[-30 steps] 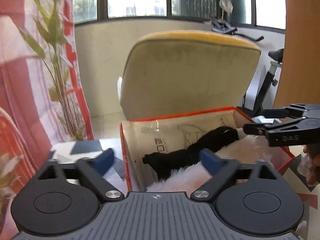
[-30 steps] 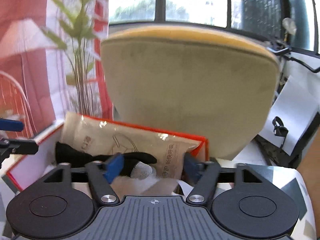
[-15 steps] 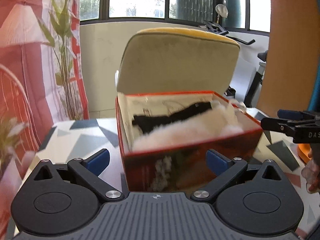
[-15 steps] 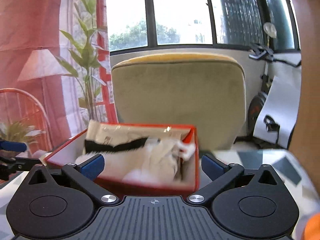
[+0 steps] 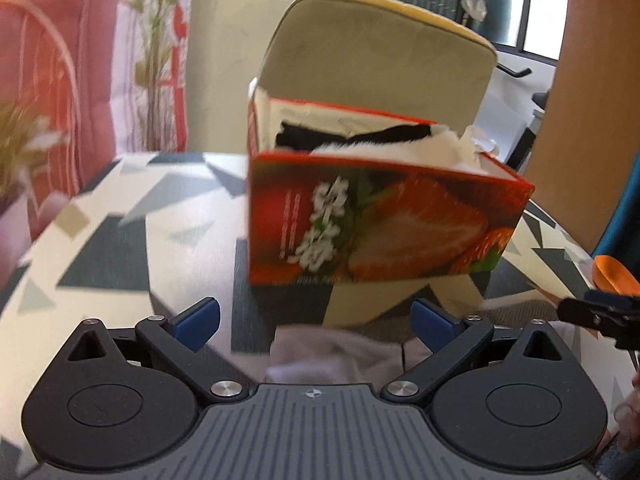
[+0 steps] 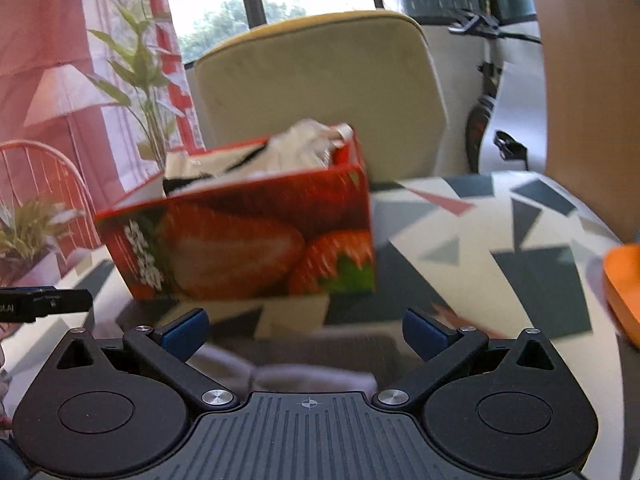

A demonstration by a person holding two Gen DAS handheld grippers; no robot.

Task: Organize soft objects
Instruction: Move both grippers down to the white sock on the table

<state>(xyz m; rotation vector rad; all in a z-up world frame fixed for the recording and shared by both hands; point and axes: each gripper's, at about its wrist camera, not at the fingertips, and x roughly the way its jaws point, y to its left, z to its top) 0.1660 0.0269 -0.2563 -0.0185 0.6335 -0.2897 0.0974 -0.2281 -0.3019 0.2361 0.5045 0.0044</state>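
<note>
A red strawberry-print box [image 5: 380, 220] stands on the patterned table [image 5: 120, 240]; it also shows in the right wrist view [image 6: 248, 240]. White fluffy fabric [image 5: 384, 148] and a black cloth [image 5: 304, 136] fill it. A pale grey cloth [image 5: 336, 354] lies on the table just below my left gripper [image 5: 316, 316], which is open and empty. The same cloth [image 6: 316, 372] lies below my right gripper [image 6: 306, 326], also open and empty. Both grippers are well back from the box.
A beige cushioned chair [image 5: 380, 56] stands behind the box. An orange object [image 6: 624, 288] sits at the table's right edge. A plant [image 6: 144, 92] and red curtain are at the left. The other gripper's tip shows at each view's side [image 5: 600, 312].
Both grippers have pulled back and down from above the box to table level in front of it. The grey cloth has come into view beneath them.
</note>
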